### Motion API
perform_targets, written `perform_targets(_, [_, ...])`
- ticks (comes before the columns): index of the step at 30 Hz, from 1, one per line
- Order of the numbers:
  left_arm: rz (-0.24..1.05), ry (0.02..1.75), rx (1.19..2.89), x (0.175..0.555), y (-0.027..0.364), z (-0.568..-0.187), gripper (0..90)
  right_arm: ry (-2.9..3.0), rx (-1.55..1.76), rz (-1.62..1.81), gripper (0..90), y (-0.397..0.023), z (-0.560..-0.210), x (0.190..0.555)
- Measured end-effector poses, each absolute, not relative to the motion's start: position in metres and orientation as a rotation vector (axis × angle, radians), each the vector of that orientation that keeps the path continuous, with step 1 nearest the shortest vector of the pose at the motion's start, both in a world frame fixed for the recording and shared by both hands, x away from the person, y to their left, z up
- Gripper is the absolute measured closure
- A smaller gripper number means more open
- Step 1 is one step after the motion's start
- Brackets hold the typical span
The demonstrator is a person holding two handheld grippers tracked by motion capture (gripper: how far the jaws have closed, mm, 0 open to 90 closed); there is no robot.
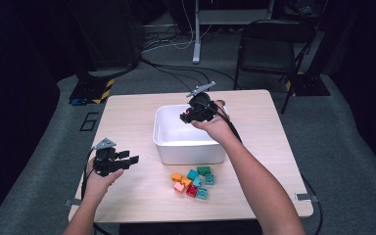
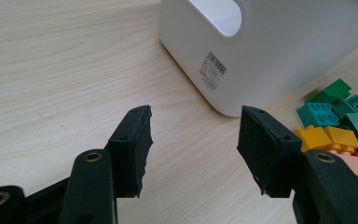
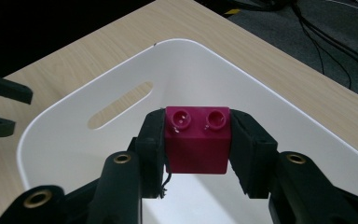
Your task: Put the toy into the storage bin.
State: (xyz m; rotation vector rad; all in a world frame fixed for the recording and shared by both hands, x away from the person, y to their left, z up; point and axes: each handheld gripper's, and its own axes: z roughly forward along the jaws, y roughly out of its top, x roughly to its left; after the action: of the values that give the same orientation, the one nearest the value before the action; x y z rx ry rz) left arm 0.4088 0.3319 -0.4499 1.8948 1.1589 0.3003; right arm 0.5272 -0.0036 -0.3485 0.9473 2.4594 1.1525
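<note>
Pale wooden tabletop (image 1: 127,127) — the right gripper (image 3: 196,140), jaws clamped on a magenta brick (image 3: 196,144), hangs directly above the white bin (image 3: 65,140); the left gripper (image 2: 193,140) idles part-open, empty.

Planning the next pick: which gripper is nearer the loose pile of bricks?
Left. The left gripper sits empty beside the brick pile, jaws pointing toward it. The right gripper holds a magenta brick over the white bin, beyond the pile.
</note>
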Motion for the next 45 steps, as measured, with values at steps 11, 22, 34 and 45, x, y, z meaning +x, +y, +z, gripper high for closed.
perform_targets(11, [0.303, 1.159, 1.891, 0.410, 0.332, -0.451, 43.9, 2.467, 0.932, 1.112, 58.2, 0.009, -0.377, 0.550])
perform_targets(22, [0.297, 1.156, 1.898, 0.411, 0.332, -0.451, 43.9, 2.510, 0.973, 1.035, 58.2, 0.015, -0.396, 0.561])
perform_targets(34, [0.303, 1.147, 1.900, 0.410, 0.331, -0.450, 40.7, 2.507, 1.000, 1.055, 51.5, 0.013, -0.394, 0.558])
perform_targets(45, [0.312, 1.154, 1.899, 0.410, 0.331, -0.452, 37.8, 2.462, 0.960, 1.127, 51.7, -0.004, -0.358, 0.527])
